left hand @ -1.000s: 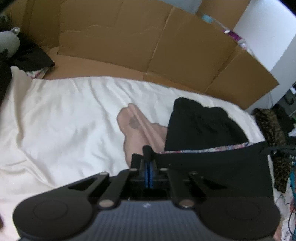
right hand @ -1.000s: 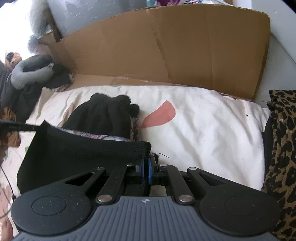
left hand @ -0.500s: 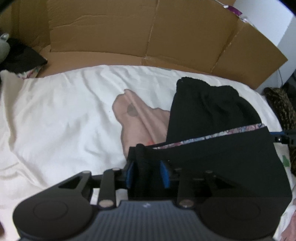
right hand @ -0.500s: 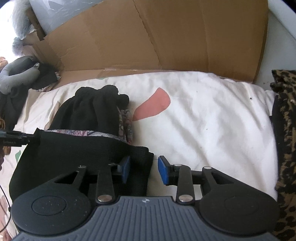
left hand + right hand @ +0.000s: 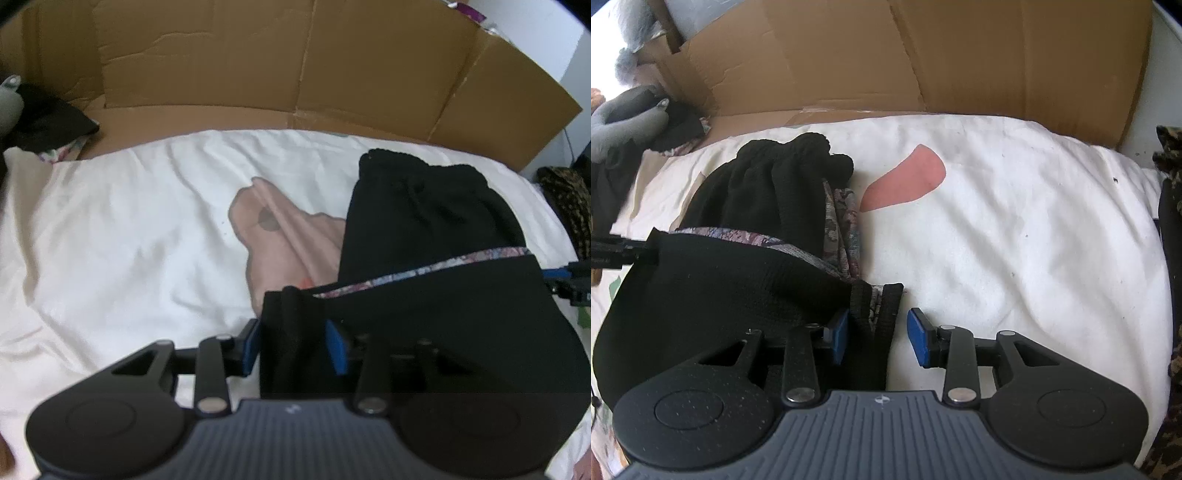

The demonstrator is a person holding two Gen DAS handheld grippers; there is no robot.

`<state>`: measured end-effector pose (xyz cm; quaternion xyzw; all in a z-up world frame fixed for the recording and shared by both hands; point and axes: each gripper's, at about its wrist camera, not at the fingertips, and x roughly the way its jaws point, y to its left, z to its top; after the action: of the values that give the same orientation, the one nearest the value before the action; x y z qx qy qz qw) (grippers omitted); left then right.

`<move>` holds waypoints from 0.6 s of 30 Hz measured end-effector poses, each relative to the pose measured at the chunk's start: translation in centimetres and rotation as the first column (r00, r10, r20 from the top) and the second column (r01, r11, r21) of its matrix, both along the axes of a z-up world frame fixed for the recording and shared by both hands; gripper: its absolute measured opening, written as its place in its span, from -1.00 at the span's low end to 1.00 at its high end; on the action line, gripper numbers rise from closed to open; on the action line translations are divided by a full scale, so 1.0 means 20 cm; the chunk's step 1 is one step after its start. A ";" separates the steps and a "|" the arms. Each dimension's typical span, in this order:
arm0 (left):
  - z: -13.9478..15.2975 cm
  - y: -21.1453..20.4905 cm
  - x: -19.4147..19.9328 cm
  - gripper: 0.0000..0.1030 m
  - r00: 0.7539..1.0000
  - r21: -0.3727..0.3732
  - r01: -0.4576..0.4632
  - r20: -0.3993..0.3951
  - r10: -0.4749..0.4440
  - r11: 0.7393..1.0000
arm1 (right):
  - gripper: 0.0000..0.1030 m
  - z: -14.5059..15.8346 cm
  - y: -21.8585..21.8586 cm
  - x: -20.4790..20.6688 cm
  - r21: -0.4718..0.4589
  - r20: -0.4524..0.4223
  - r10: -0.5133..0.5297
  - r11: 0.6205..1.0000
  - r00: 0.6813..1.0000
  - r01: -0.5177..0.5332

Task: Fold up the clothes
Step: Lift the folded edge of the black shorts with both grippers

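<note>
**Both grippers part-open over a folded black garment**

White bedding with a pink-tan printed patch covers the surface, and flattened cardboard stands along its far edge. Dark clothes and a grey soft toy lie at the far left, leopard-print fabric at the right.

On the bedding lies the black garment, its near part folded over so a patterned lining shows along the fold. The left gripper is at its near left corner: its jaws have just been opening and stand partly apart, the bunched corner between the blue pads, the left pad clear of it. The right gripper is at the near right corner, jaws partly apart, the cloth edge beside the left pad and a gap before the right one
</note>
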<state>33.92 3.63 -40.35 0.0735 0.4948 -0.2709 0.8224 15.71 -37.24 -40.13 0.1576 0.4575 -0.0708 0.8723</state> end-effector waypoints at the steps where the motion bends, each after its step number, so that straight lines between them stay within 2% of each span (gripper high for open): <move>1: 0.00 0.00 0.00 -0.18 1.000 -0.002 -0.002 -0.004 0.002 1.000 | -0.42 0.00 0.01 0.00 -0.003 0.003 0.008 1.000 1.000 -0.008; 4: -0.01 0.01 0.01 -0.17 1.000 -0.016 -0.008 -0.011 0.008 1.000 | -0.78 0.02 0.03 0.00 -0.011 0.008 0.034 0.999 0.999 -0.034; 5: -0.01 0.02 0.01 -0.16 1.000 -0.017 -0.006 -0.011 0.006 1.000 | -0.84 0.03 0.04 0.00 -0.026 0.007 0.040 0.999 0.999 -0.040; 9: 0.00 0.02 0.01 -0.14 1.000 -0.017 -0.003 -0.007 0.003 1.000 | -0.87 0.06 0.02 -0.03 -0.064 0.010 0.020 0.998 1.000 -0.020; 18: 0.02 0.07 0.01 -0.18 1.000 -0.025 -0.011 -0.009 0.011 1.000 | -0.87 0.04 0.01 -0.04 -0.064 0.000 0.008 0.998 1.000 -0.008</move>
<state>34.06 4.95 -40.01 0.0593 0.4956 -0.2729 0.8224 14.97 -37.00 -39.35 0.1275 0.4555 -0.0819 0.8772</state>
